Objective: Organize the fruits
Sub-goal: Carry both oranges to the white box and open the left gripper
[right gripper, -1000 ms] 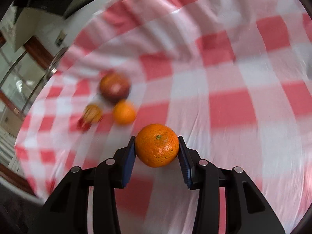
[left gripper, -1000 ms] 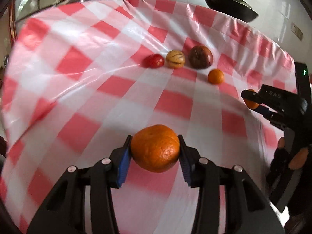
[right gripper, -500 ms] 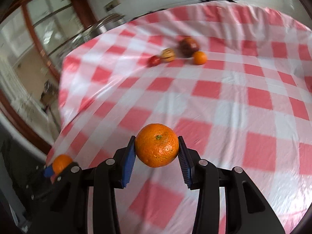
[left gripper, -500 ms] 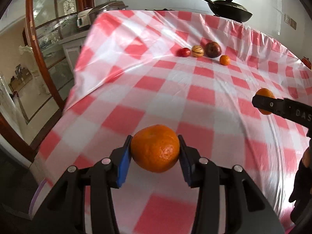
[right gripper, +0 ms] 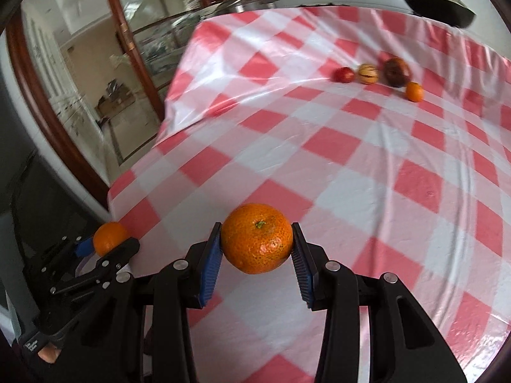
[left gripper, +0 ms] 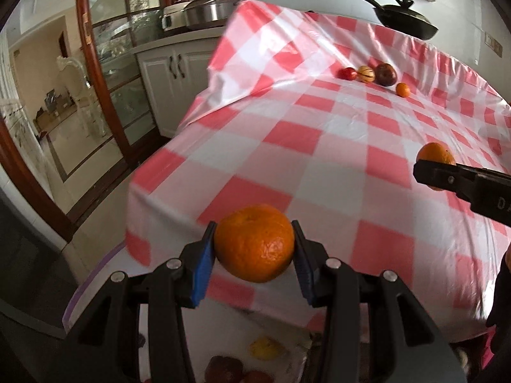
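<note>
My left gripper is shut on an orange mandarin, held over the near left corner of the red-and-white checked table. The right gripper is shut on a second mandarin, stem up, above the table's near edge. Each gripper shows in the other's view: the right gripper at the right, the left gripper at the lower left. Far back lies a row: a small red fruit, a striped yellow fruit, a dark red apple and a small orange.
A lidded black pan stands behind the table, and steel cookers sit on a white cabinet at the back left. A wood-framed glass door and open floor lie left. Under the left gripper, a white surface holds blurred fruit.
Both grippers have drawn back from the fruit row toward the table's near left corner, each still holding its mandarin. The right gripper's view has rolled level. Floor and cabinet now show.
</note>
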### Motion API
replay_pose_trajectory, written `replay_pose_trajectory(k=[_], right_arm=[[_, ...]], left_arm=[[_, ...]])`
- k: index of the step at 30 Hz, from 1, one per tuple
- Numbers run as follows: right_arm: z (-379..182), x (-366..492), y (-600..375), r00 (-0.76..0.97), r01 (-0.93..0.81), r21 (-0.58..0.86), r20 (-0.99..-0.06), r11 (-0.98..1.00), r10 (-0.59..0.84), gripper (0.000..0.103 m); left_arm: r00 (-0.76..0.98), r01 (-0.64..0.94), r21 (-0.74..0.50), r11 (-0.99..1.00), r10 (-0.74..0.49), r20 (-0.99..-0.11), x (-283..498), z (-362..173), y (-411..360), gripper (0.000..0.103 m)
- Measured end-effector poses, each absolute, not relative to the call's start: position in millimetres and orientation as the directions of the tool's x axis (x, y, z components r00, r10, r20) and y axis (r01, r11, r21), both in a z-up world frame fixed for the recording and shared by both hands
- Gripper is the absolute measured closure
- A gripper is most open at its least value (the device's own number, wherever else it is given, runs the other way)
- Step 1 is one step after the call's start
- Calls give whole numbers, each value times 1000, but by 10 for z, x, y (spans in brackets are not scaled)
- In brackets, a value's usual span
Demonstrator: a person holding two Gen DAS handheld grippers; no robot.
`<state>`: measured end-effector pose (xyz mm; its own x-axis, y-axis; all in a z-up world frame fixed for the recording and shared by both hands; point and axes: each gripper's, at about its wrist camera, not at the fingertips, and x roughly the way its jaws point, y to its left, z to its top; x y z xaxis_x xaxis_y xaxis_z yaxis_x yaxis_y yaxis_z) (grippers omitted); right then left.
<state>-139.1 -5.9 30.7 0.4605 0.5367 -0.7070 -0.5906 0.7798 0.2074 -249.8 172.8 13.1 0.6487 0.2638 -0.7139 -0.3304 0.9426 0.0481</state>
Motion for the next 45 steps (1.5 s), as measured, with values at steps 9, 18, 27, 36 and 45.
replay_pose_trajectory(k=[9,18,27,36,45], right_arm=[[327,-1934,444,395,-750,130,-698,649,597,61],[106,-2608,1079,275,-898,25,-746,438,606,61],[-527,-2995,1557,170,-959,-28,-852,282,495,61],[-1096,-3174,1881,106,-981,-36,-923,192,370,61],[-1171,-3228,1902,81,-983,-14,-930,184,358,60]], left_arm=[[636,-405,26,914,302,-710,-2945,77,2019,58],[533,-523,34,852,358,-767,-3419,-255,2475,58],[386,-603,59,795,356,-851,-3650,-753,2843,58],[266,-654,18,757,252,-930,-3859,-1247,3111,58],[265,-697,-34,716,214,-940,-3967,-1352,3262,43]])
